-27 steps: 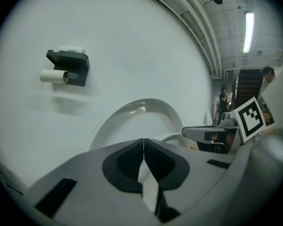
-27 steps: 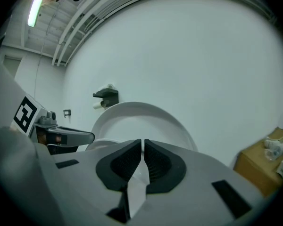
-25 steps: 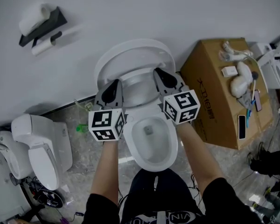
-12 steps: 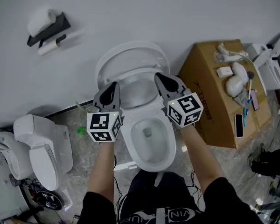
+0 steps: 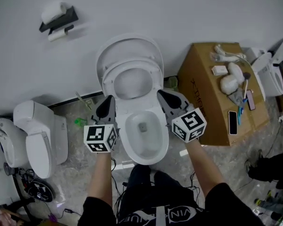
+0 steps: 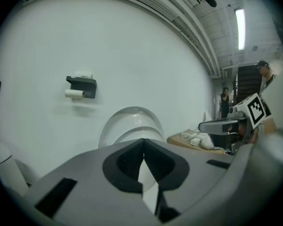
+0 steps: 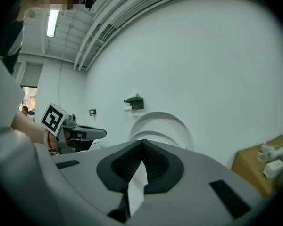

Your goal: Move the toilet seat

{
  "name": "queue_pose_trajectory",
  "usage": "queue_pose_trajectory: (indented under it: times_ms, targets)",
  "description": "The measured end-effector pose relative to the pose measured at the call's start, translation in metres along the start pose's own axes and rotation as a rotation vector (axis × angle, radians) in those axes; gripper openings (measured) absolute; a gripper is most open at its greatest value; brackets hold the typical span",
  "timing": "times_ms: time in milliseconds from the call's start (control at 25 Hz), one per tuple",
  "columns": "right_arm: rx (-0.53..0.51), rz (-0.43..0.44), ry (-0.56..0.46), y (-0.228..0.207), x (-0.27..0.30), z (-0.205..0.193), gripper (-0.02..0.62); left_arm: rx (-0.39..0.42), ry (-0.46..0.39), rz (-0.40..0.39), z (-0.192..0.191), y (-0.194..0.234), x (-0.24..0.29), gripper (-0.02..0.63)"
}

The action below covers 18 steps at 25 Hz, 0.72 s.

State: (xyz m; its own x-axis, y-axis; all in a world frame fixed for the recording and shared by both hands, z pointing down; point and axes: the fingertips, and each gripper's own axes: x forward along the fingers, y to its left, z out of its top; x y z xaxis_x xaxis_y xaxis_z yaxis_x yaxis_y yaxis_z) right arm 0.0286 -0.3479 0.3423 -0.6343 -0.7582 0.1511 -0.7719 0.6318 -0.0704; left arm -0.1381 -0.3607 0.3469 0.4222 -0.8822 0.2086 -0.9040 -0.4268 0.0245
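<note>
**Head view.** A white ceramic toilet bowl stands at centre against a white wall. Its white oval toilet seat is raised and leans back toward the white toilet lid, which stands upright at the wall. The left gripper sits just beside the bowl's left rim and the right gripper just beside its right rim. Both point toward the wall, and neither touches the toilet seat. A brown cardboard box with small white items and a dark phone on top lies to the right. A black wall-mounted paper holder is at upper left, and a second white toilet stands at the left.

**Left gripper view.** The grey jaws of the left gripper are brought fully together, black ribbed pads meeting, with nothing between them. Beyond them rise the toilet lid and, in front of it, the toilet seat, both apart from the jaws. The paper holder is on the wall at left. The right gripper shows at right, above the cardboard box.

**Right gripper view.** The jaws of the right gripper are likewise pressed together and empty. The toilet lid and toilet seat stand behind them, untouched. The left gripper shows at left, and the cardboard box at lower right.
</note>
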Motion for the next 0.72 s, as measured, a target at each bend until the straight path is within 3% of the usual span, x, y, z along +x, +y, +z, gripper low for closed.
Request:
queue_pose_trajectory:
  times_ms: [720]
  targets:
    - [0.006,0.062,-0.013,0.093,-0.161,-0.031,0.009,-0.019,0.022,0.046,-0.040,-0.099,-0.168,0.005]
